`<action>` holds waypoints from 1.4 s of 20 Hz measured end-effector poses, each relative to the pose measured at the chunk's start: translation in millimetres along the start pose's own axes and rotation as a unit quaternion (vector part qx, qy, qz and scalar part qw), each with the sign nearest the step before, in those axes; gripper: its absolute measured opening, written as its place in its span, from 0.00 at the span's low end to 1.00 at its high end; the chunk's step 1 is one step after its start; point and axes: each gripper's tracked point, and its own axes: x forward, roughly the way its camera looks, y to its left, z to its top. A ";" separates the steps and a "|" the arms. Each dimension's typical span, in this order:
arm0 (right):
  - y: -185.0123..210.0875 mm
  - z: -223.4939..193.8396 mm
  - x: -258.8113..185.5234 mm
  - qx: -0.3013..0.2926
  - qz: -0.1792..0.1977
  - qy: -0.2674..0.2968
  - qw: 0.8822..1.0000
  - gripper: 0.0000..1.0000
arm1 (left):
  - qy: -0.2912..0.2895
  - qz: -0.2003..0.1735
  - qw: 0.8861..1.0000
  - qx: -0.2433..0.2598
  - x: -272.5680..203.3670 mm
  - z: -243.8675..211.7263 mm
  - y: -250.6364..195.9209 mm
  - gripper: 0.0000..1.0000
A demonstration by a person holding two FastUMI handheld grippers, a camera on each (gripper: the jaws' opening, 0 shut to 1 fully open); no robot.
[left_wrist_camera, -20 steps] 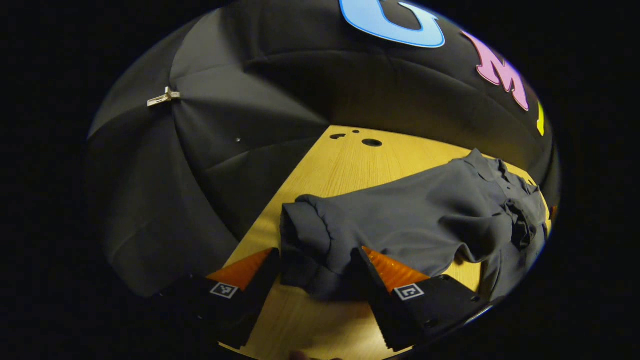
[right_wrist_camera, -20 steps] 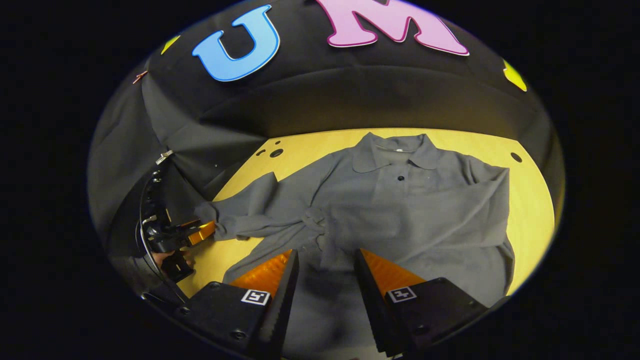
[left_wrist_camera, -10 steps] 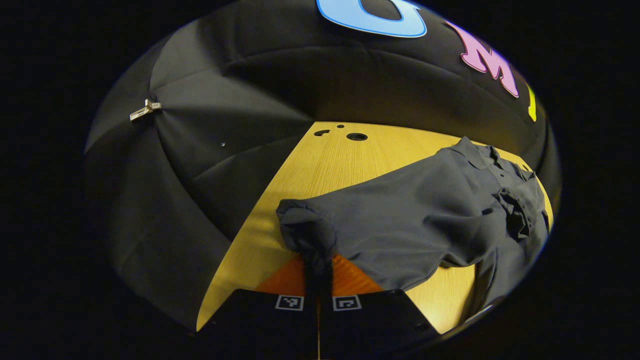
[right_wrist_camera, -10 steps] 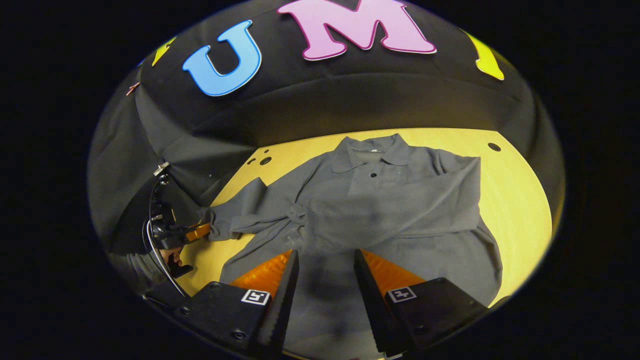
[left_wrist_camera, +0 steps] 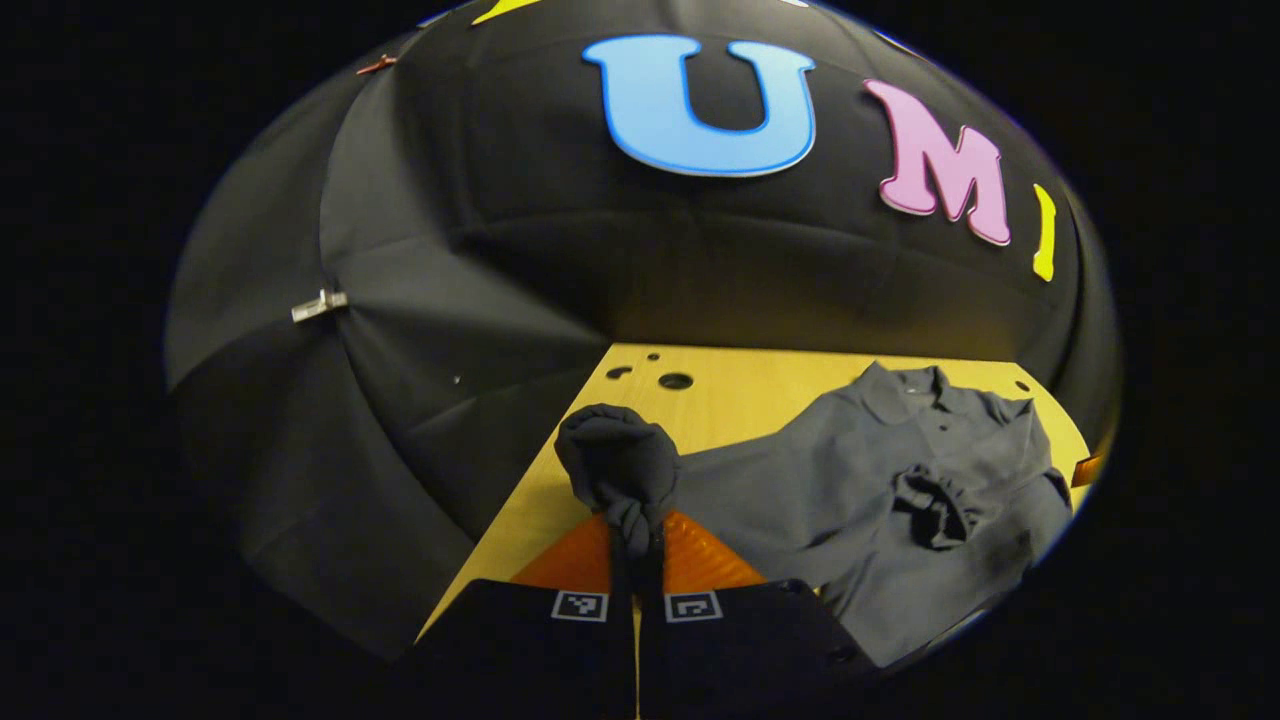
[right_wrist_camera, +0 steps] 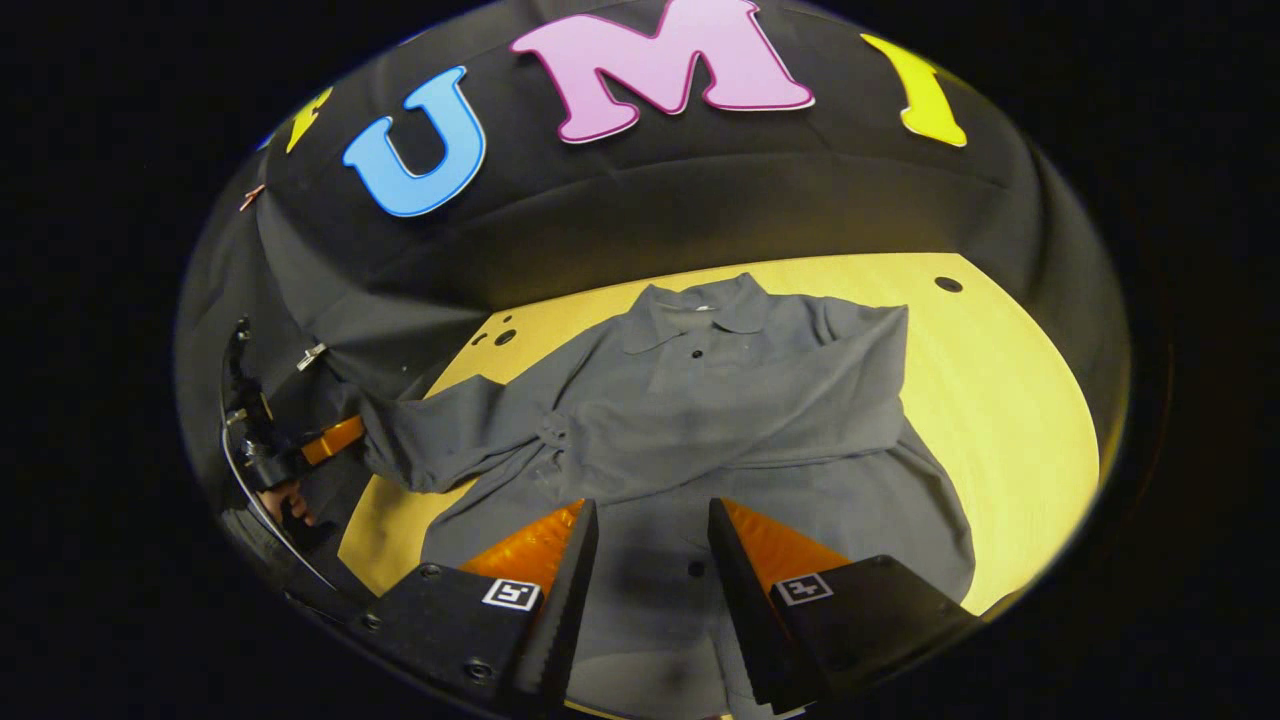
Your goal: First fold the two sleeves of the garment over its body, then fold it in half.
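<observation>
Left gripper [left_wrist_camera: 636, 545] clamped on the shirt's left cuff [left_wrist_camera: 620, 465], lifted off the worktop [right_wrist_camera: 1010, 400]. Right gripper [right_wrist_camera: 650, 560] released above shirt [right_wrist_camera: 720, 410] hem.

The left gripper view looks from the table's [left_wrist_camera: 740, 400] left edge rightward; the right gripper view faces its middle, sharing the garment [right_wrist_camera: 720, 420].

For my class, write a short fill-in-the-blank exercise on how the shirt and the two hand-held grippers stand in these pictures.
1. The left hand-held gripper is shut on the cuff of a ____.
2. The right hand-held gripper hangs over the shirt with its jaws ____.
3. The shirt's other sleeve lies folded across its ____.
4. The shirt rests on a ____ table.

Missing words: sleeve; open; body; wooden
</observation>
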 end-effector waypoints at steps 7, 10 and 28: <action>-45.6 7.0 -18.6 0.014 -0.027 -0.019 0.999 0.73 | -0.050 -0.062 0.997 0.025 -34.5 61.0 -104.1 0.06; -65.0 12.1 -29.1 0.014 -0.033 -0.026 0.999 0.80 | -0.052 -0.087 0.994 0.033 -42.0 67.1 -147.4 0.06; -213.4 7.1 -72.2 0.042 -0.077 -0.018 0.996 0.86 | -0.005 -0.180 0.981 0.067 -30.2 14.7 -395.2 0.06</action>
